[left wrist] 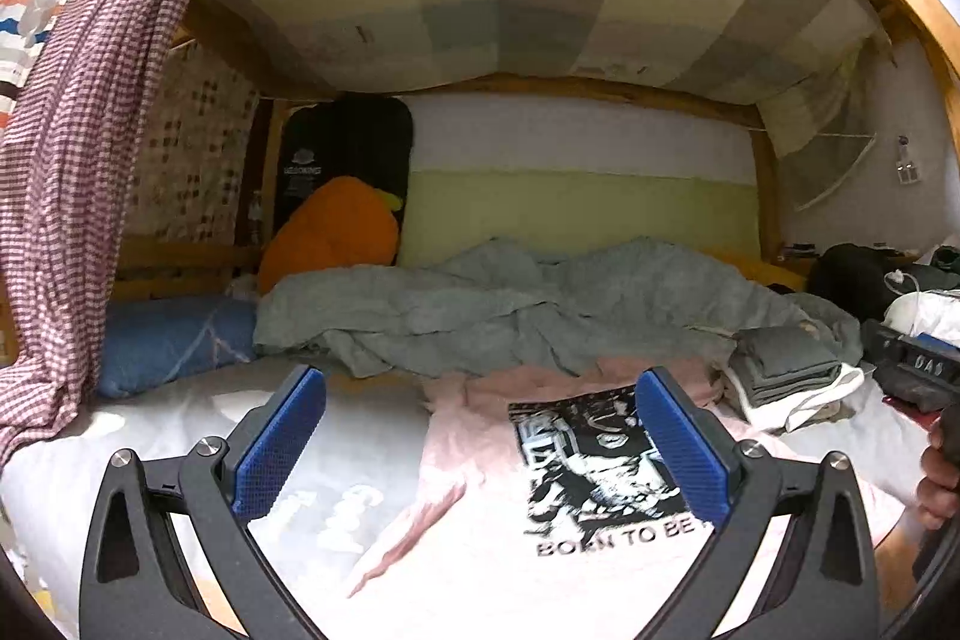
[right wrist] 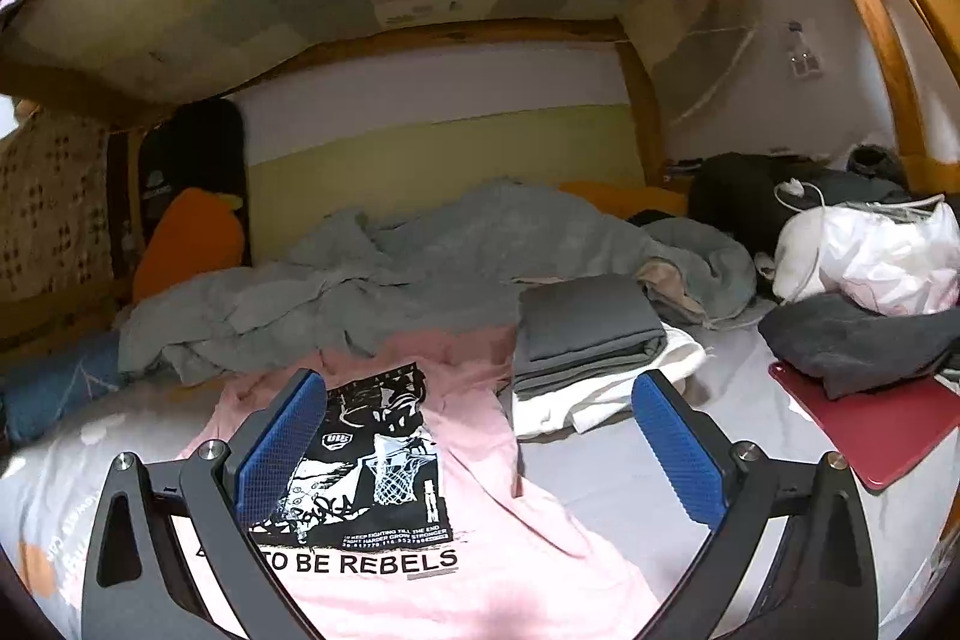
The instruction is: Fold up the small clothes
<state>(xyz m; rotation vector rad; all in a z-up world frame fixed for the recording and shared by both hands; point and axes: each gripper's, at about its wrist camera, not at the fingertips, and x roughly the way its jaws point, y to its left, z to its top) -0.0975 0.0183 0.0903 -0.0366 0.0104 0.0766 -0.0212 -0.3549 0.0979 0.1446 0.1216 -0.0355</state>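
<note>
The pink T-shirt (right wrist: 480, 460) is lying print-up on the white bed sheet (left wrist: 180, 436), running lengthwise away toward the grey blanket (left wrist: 480, 316) — below and ahead of both claws. The left gripper (left wrist: 480, 442) and right gripper (right wrist: 480, 448) are hovering wide open, holding nothing, about equally near.

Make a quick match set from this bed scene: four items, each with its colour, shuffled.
Items:
1. T-shirt
2. Blanket
3. Pillow
4. Flat case

Colours:
A. Blue
B. Dark red
C. Pink with a black print
D. Grey-green

Pairs: 1-C, 2-D, 3-A, 4-B
</note>
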